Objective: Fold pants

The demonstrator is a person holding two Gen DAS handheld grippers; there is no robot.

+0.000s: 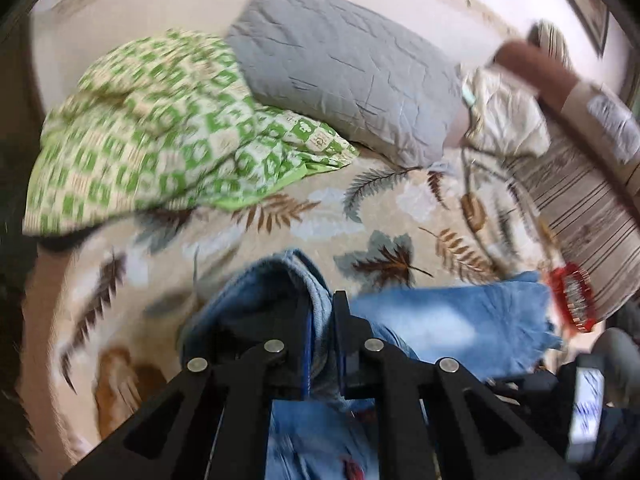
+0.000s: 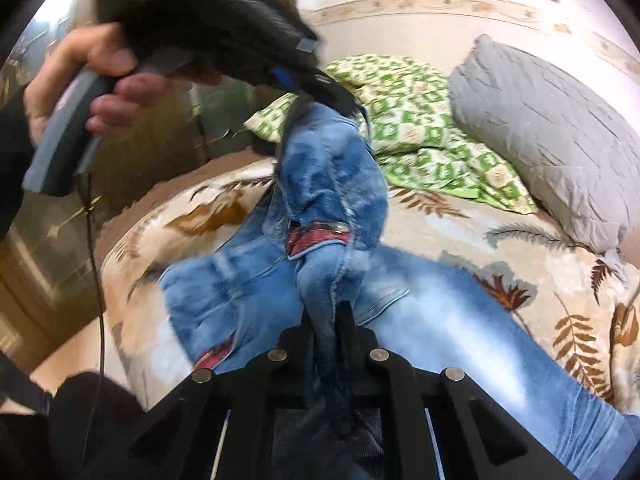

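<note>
Blue jeans (image 2: 452, 320) with red plaid lining lie on a leaf-patterned bedspread (image 2: 520, 248). My right gripper (image 2: 330, 312) is shut on a bunched fold of the jeans near the waist. My left gripper (image 1: 322, 304) is shut on another denim fold and holds it lifted; it shows in the right wrist view (image 2: 320, 96) at top left, with denim hanging from it. In the left wrist view more of the jeans (image 1: 452, 320) spread to the right over the bedspread (image 1: 280, 236).
A grey pillow (image 1: 344, 68) and a green checked blanket (image 1: 152, 132) lie at the far side of the bed. A striped cushion (image 1: 584, 216) and a red packet (image 1: 572, 300) are at the right. The bed's left edge drops to the floor (image 2: 60, 248).
</note>
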